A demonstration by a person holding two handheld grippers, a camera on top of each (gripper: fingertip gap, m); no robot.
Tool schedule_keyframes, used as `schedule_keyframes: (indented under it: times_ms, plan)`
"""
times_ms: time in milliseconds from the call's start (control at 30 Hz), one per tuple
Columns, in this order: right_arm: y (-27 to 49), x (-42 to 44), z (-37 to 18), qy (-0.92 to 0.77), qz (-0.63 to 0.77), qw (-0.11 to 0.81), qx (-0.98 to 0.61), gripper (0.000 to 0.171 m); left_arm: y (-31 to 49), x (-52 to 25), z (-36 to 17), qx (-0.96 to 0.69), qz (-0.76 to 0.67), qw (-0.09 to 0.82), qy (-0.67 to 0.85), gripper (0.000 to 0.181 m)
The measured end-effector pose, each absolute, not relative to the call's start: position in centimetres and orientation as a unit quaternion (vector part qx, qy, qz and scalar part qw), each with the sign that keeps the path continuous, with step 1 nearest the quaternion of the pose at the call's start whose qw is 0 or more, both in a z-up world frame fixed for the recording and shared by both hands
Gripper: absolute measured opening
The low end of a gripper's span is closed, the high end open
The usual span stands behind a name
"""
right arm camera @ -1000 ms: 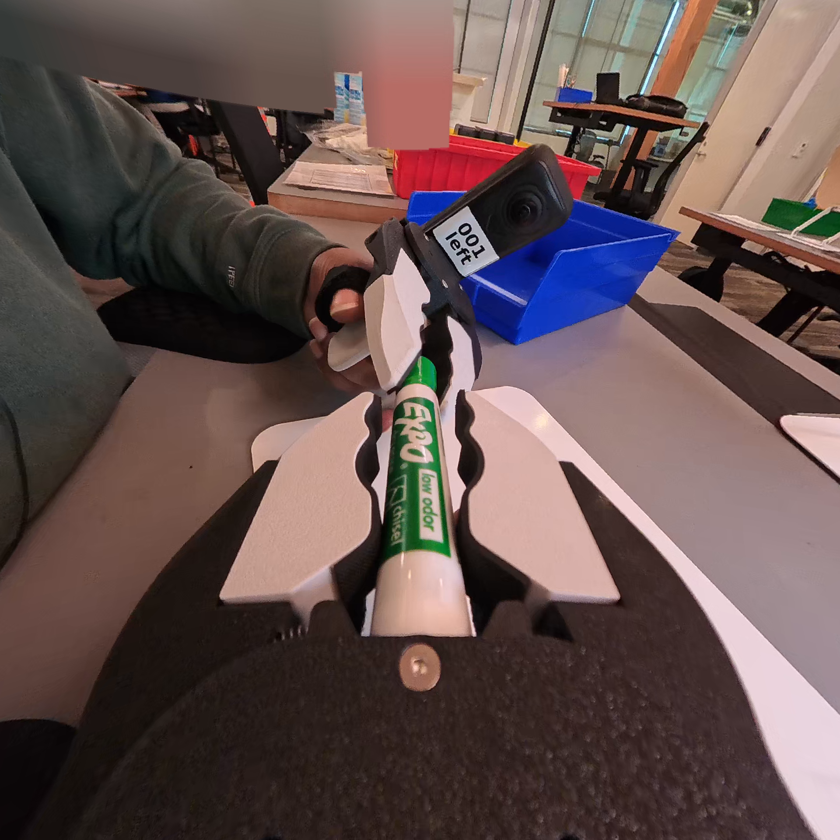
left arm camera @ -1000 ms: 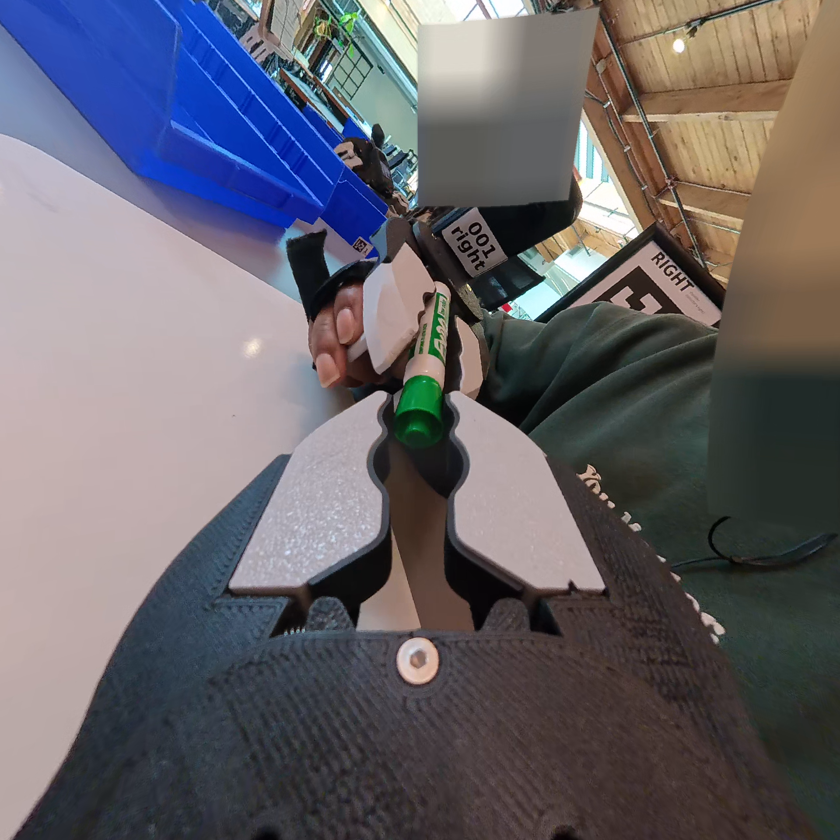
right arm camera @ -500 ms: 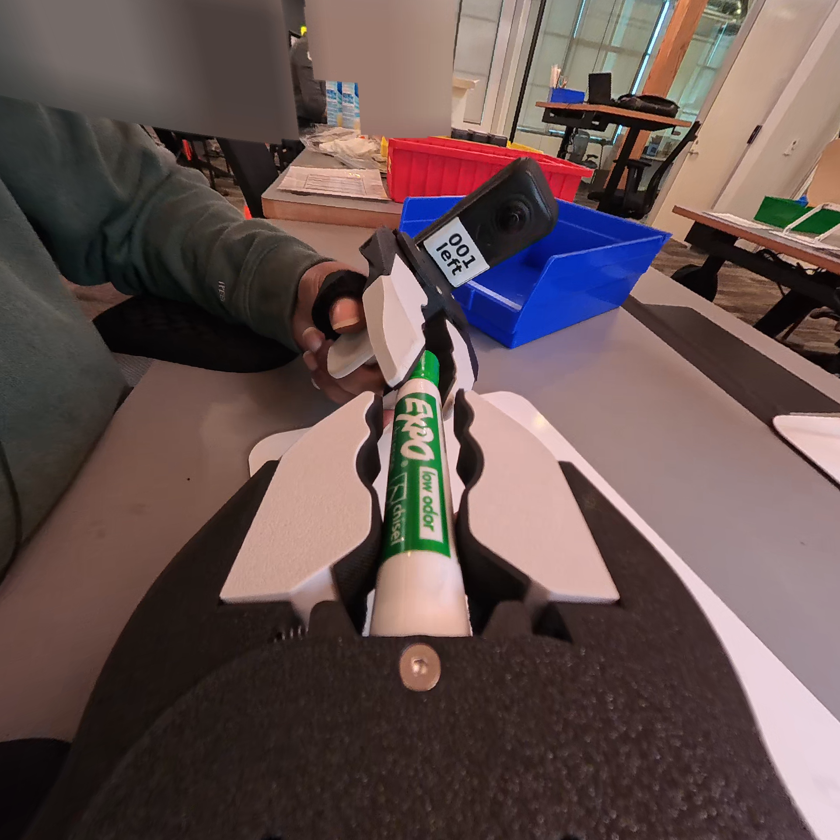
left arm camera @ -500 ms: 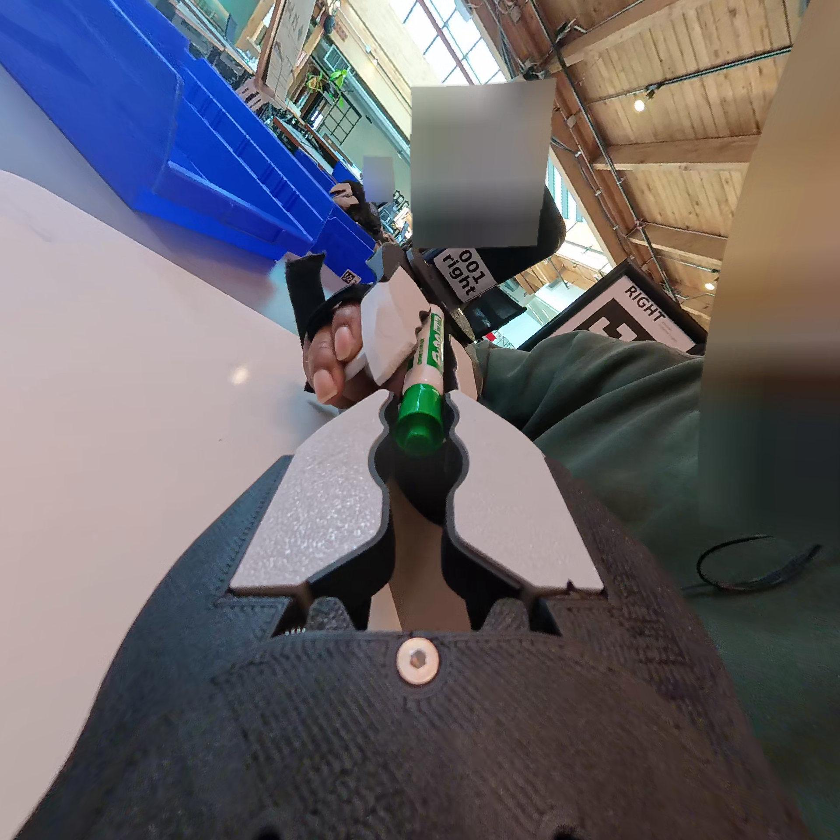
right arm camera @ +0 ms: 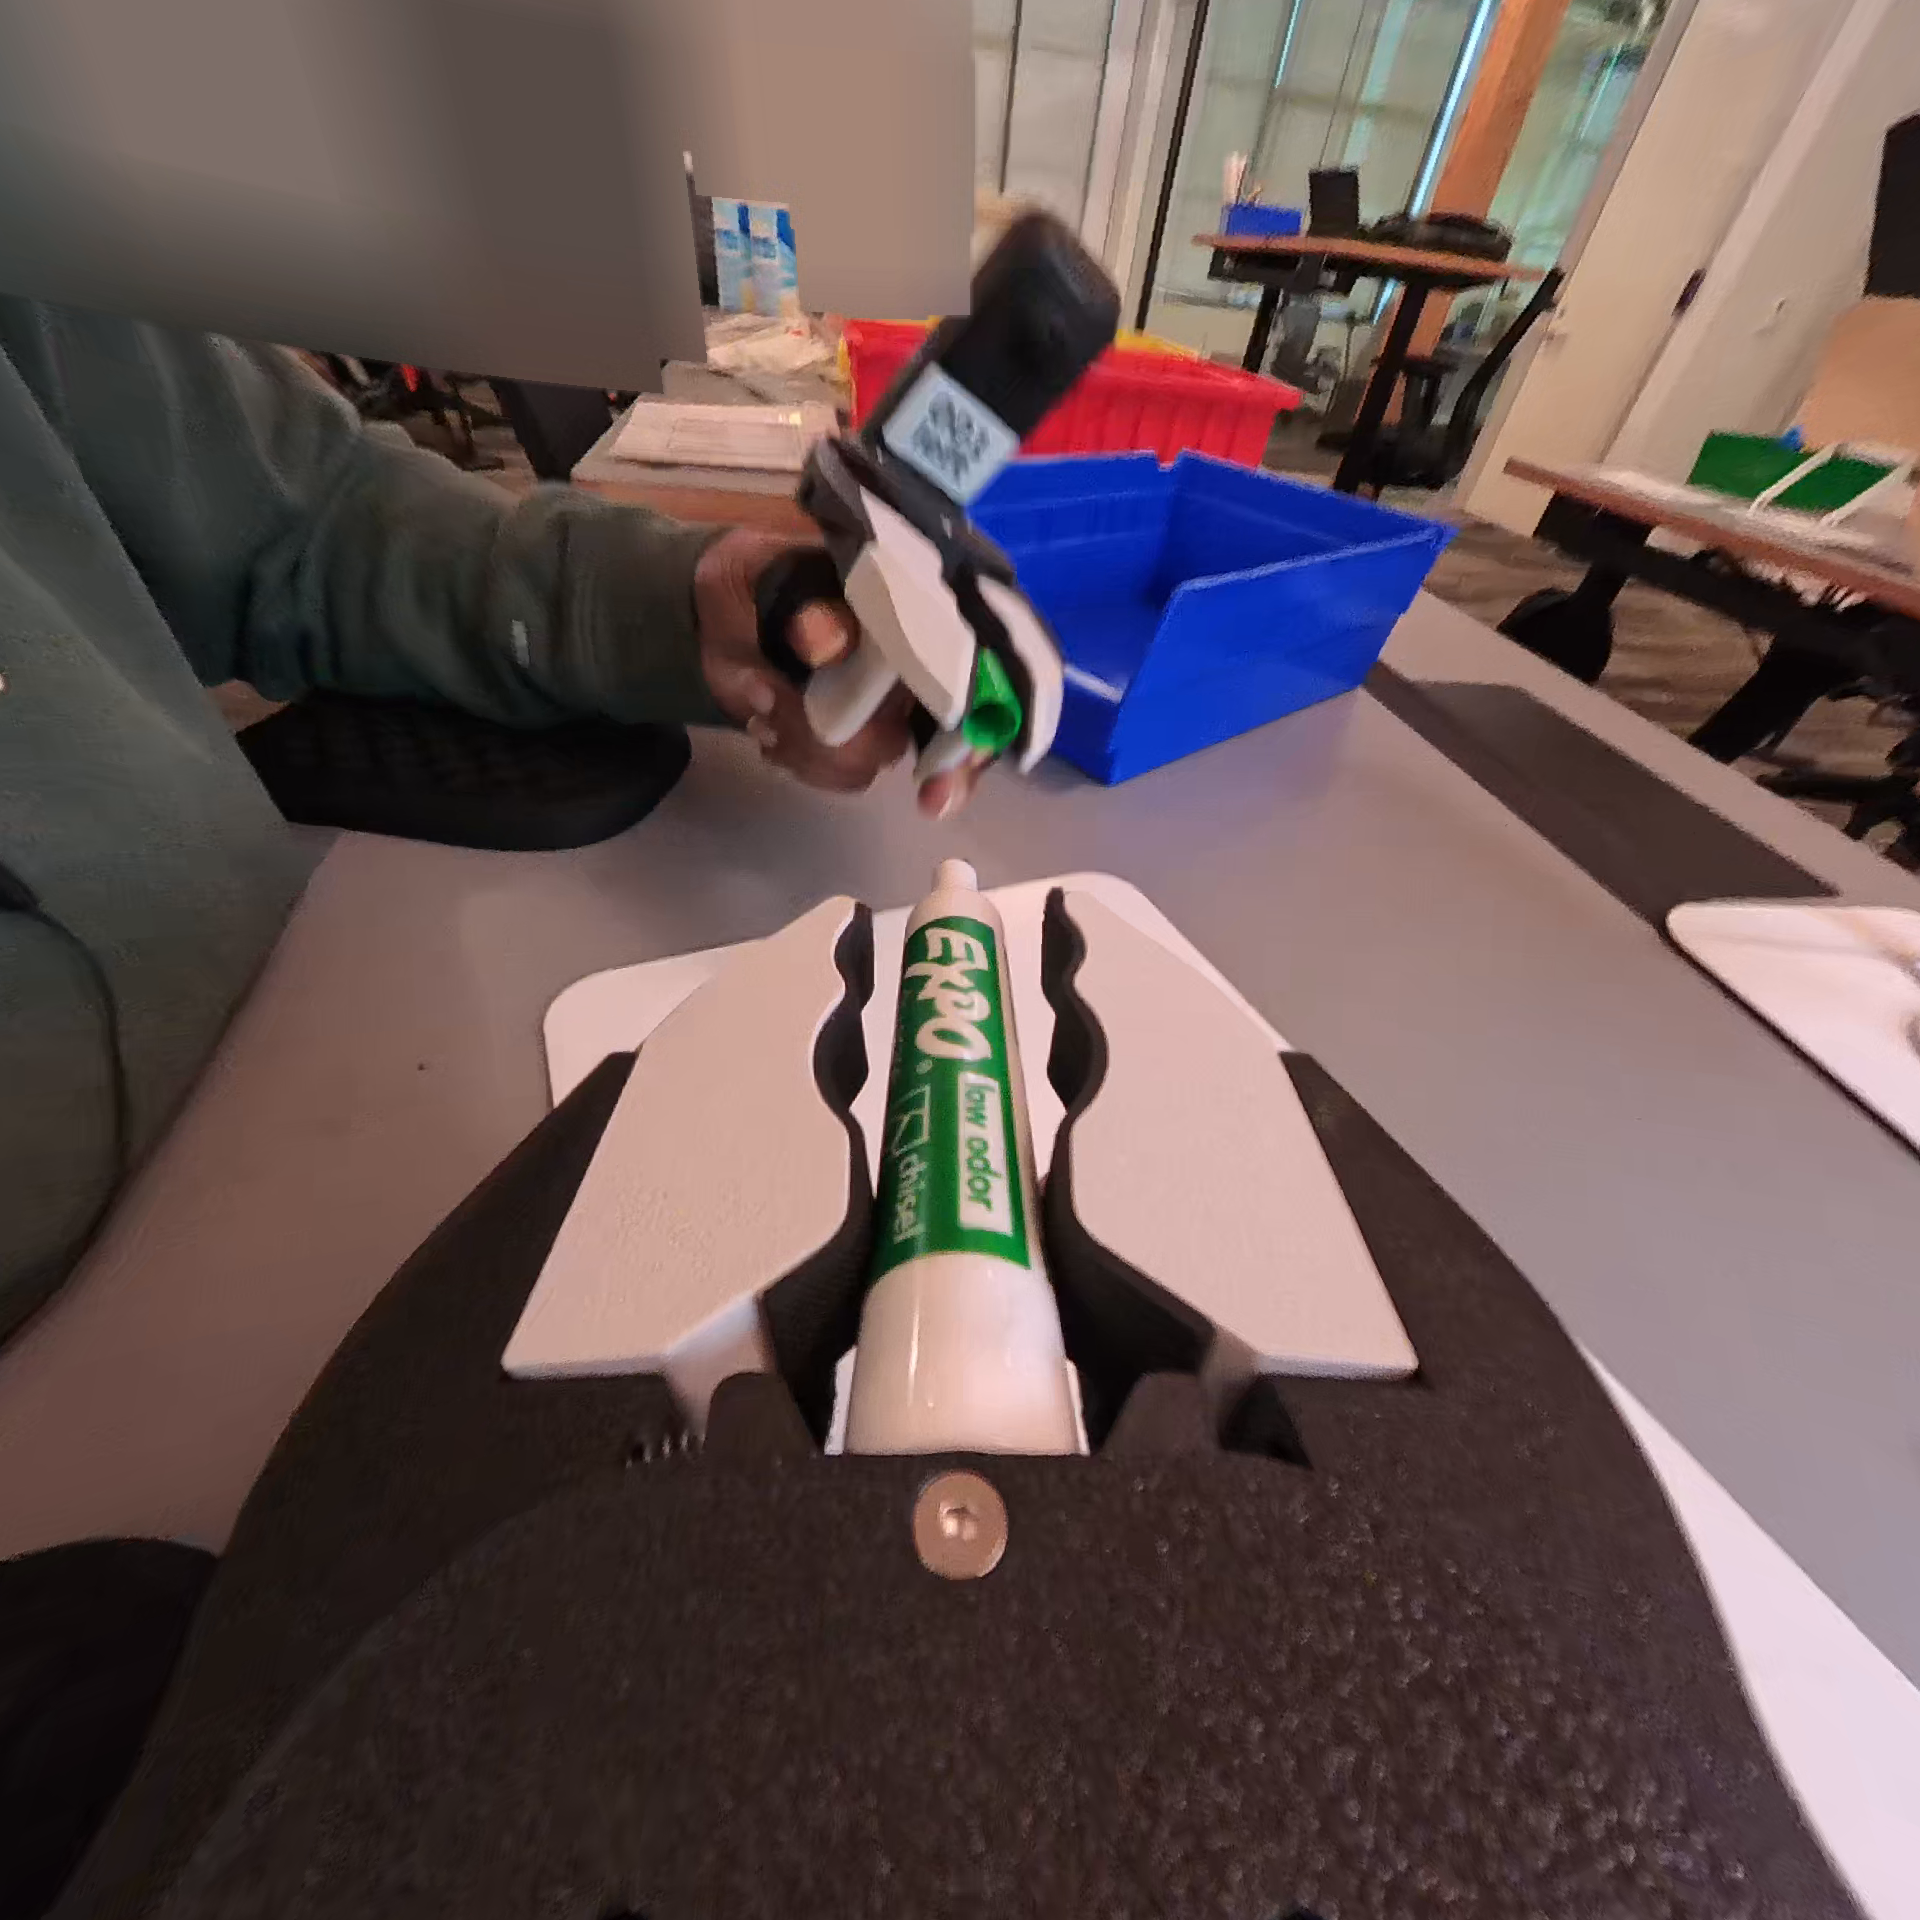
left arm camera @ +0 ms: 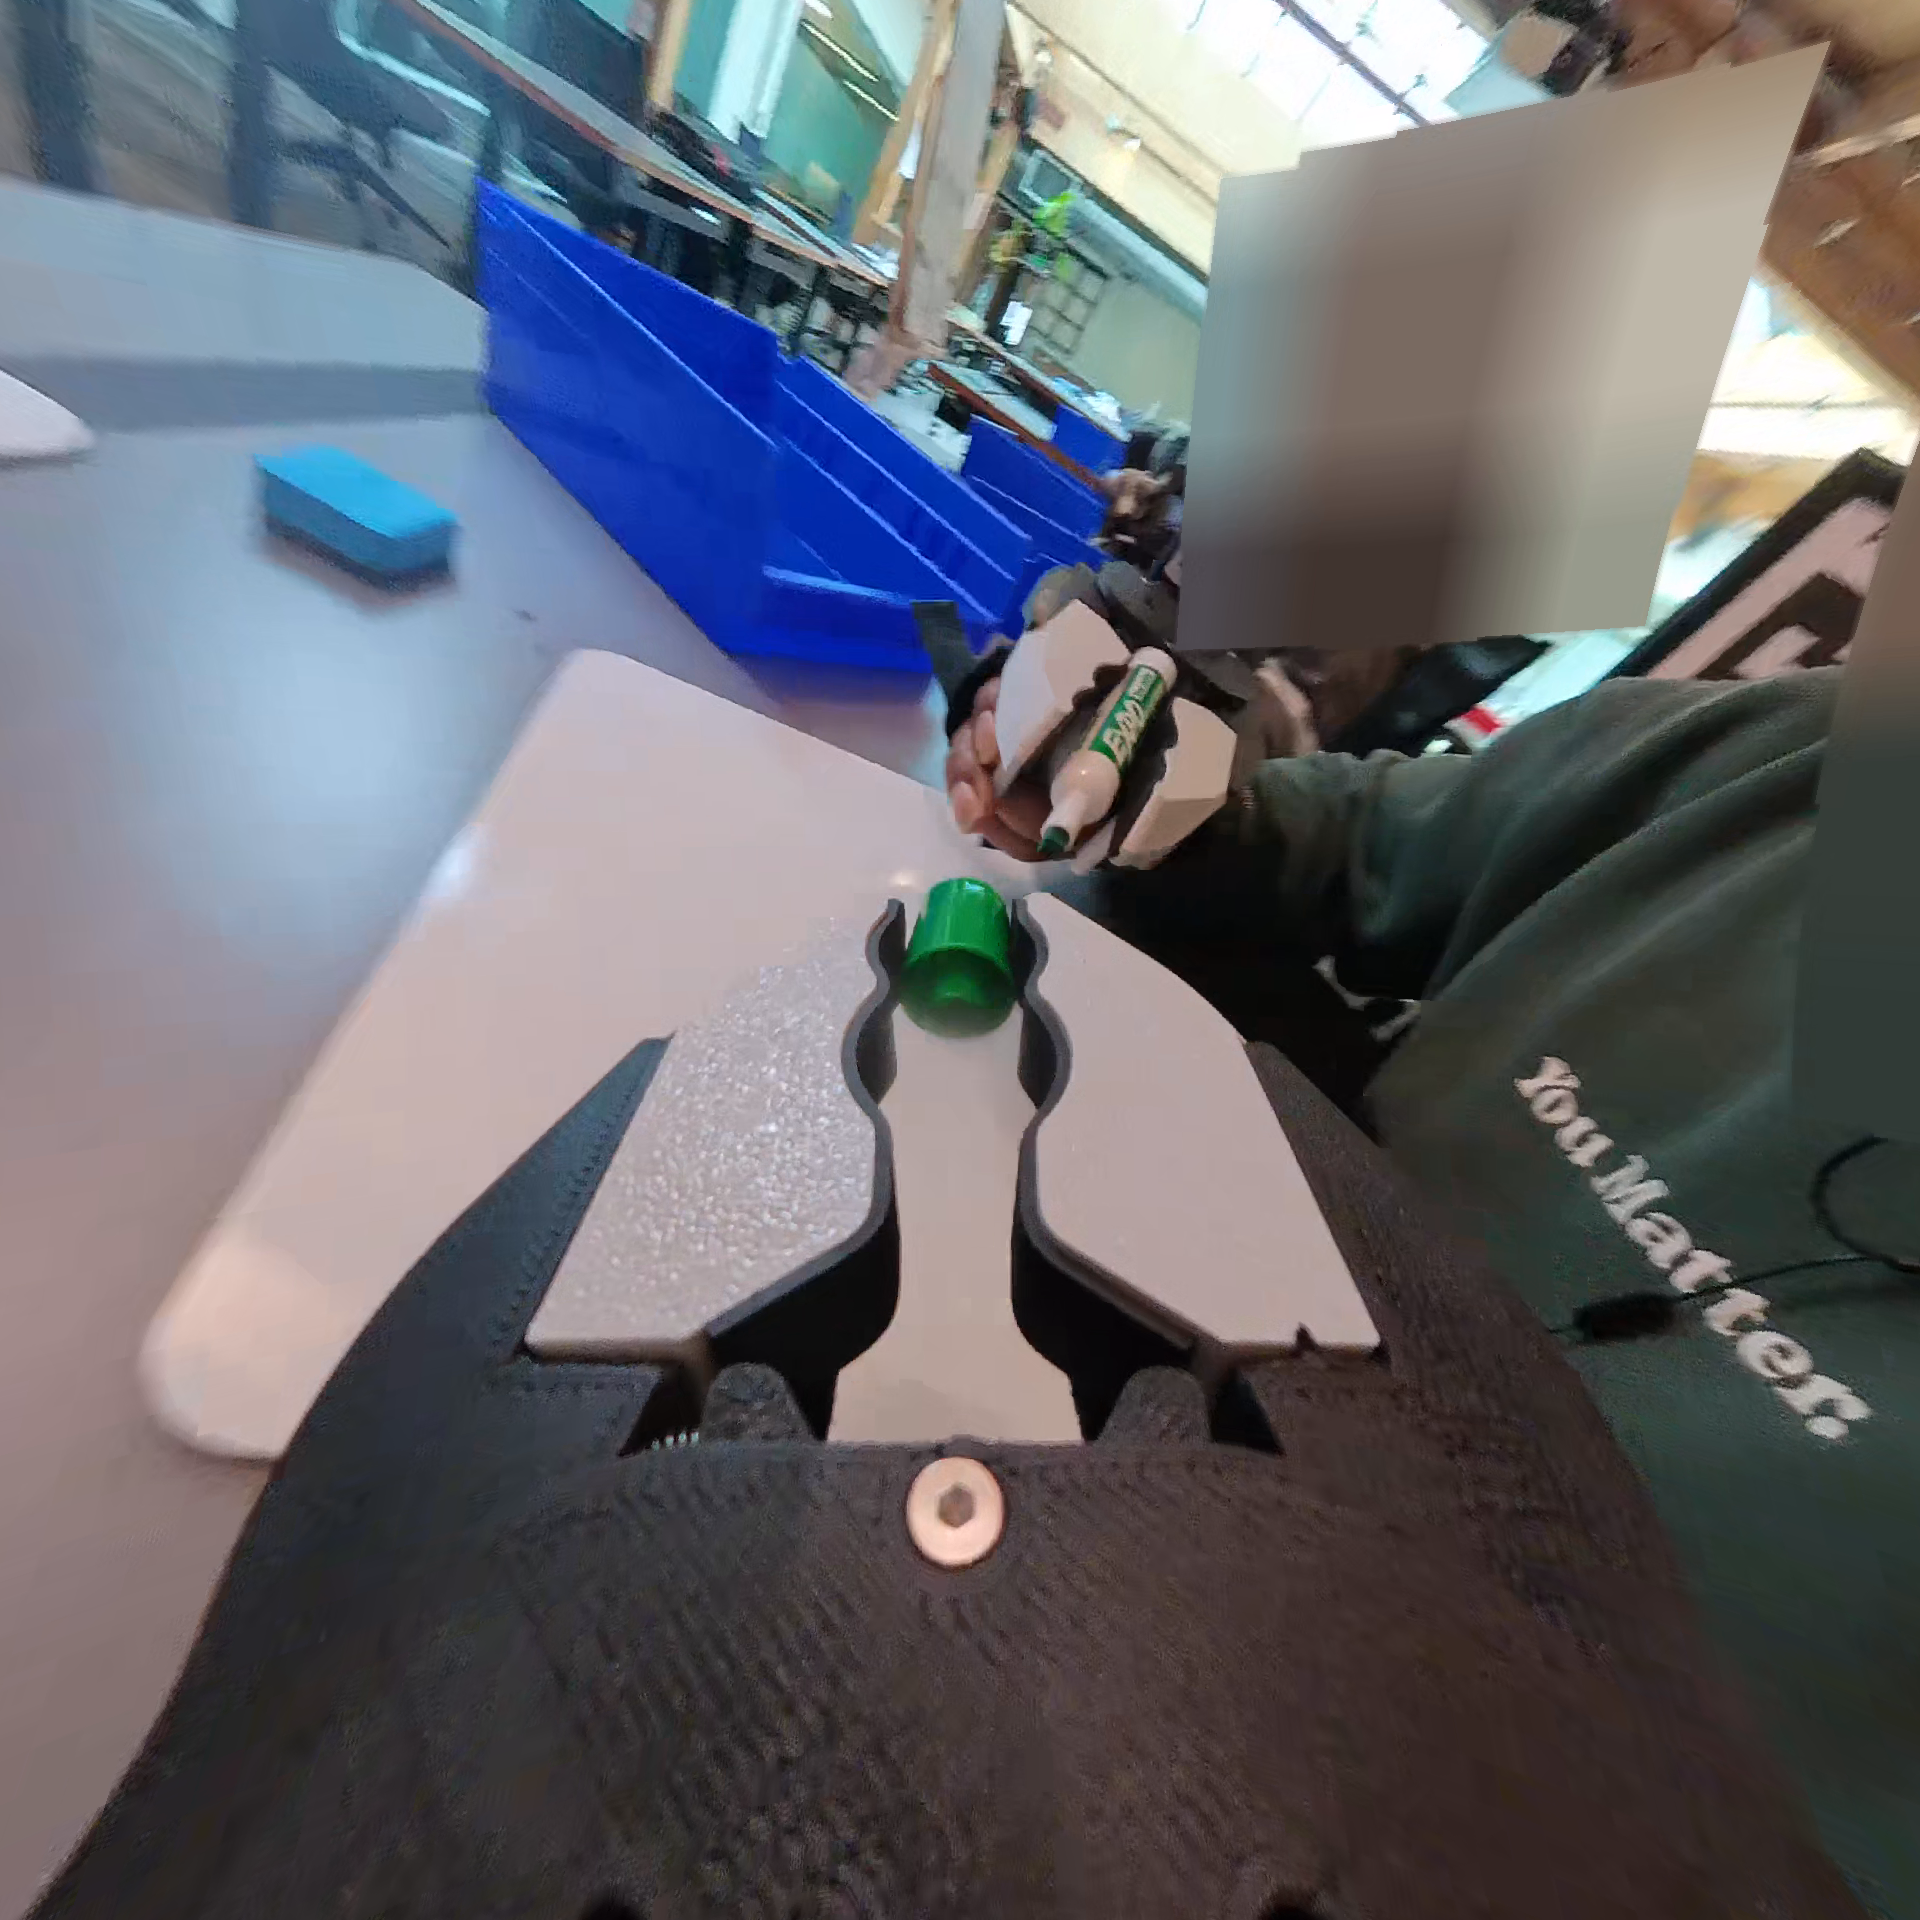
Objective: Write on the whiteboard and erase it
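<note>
In the left wrist view, the left gripper (left arm camera: 954, 961) pinches the green cap (left arm camera: 956, 971) between its fingertips, low over the whiteboard (left arm camera: 644, 894) that lies flat on the grey table (left arm camera: 208, 644). Farther off, the right gripper (left arm camera: 1091, 790) grips the marker (left arm camera: 1107, 743) with its bare green tip pointing down toward the board's far edge. A blue eraser (left arm camera: 353, 511) sits on the table well apart from the board, near the blue bins (left arm camera: 727, 457).

In the right wrist view, the marker (right arm camera: 951, 1153) lies clamped along the right gripper (right arm camera: 954, 914), its nose sticking out past the fingertips over the whiteboard (right arm camera: 613, 1013). The left gripper (right arm camera: 977, 696) carries the cap (right arm camera: 987, 712) off to the side.

The step in hand looks like starting to write. It probably goes best with the tip lowered gently and at a slant until it just touches, the grip kept firm so the marker cannot slide back, and the cap held clear of the strokes.
</note>
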State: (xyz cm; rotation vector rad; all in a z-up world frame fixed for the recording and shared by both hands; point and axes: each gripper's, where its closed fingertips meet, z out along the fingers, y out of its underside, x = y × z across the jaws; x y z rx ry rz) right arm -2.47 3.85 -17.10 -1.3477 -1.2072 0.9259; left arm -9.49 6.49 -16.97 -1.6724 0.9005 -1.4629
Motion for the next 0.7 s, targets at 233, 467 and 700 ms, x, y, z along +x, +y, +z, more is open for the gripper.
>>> schedule_keyframes:
  times_ms: [233,467,700]
  plan:
    - [4.3,-3.3,-19.7,-0.537,0.350,0.471,-0.606,0.033,8.9,-13.3,-18.9,-0.688,-0.452,0.430,0.371,0.019]
    - [4.4,-5.3,-20.8,-0.587,0.295,0.437,-0.614,0.033,9.0,-14.2,-20.5,-0.677,-0.405,0.451,0.417,0.019]
    - [6.4,-6.4,-21.2,-0.597,0.243,0.415,-0.642,0.033,8.5,-14.3,-21.5,-0.655,-0.385,0.477,0.442,0.019]
